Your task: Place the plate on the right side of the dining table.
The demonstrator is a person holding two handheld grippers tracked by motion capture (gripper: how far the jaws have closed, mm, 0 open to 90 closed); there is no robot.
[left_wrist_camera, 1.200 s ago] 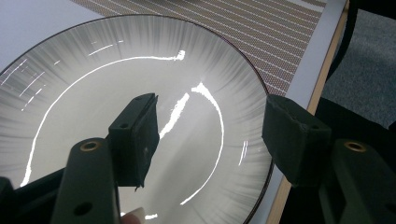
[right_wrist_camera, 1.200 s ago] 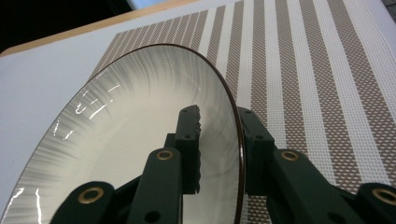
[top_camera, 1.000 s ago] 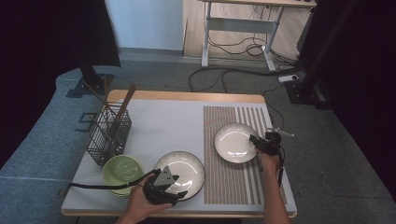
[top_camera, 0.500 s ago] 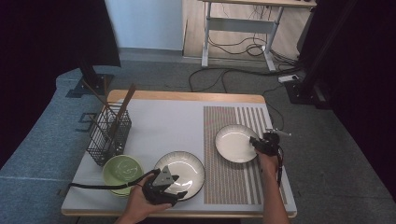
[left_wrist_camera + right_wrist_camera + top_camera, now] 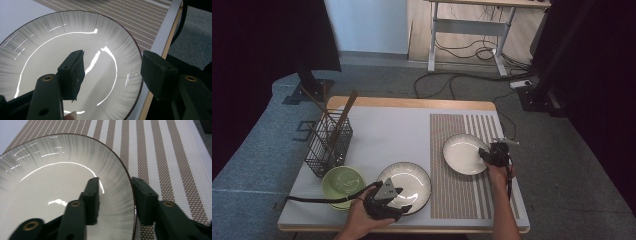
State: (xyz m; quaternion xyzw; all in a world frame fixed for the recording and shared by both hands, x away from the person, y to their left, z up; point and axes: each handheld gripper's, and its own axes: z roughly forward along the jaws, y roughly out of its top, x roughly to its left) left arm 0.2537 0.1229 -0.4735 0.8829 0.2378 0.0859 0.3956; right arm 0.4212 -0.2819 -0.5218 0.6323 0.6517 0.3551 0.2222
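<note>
Two white plates with grey-streaked rims lie on the table. The left plate [image 5: 408, 181] [image 5: 50, 50] sits near the front edge. My left gripper [image 5: 403, 206] [image 5: 112, 58] is open astride its near rim, one pad over the plate and one outside it. The right plate [image 5: 462, 152] [image 5: 50, 190] rests on the striped mat [image 5: 462, 200]. My right gripper [image 5: 486, 154] [image 5: 115, 182] straddles its right rim. Its jaws have just been opening, with the rim between them, and the inner pad stands clear of the plate.
A green bowl [image 5: 341, 181] sits left of the left plate. Behind it stands a black wire basket [image 5: 329, 145] holding chopsticks. The table's front edge [image 5: 412, 230] runs just under my left hand. Cables and desk legs lie on the floor beyond the table.
</note>
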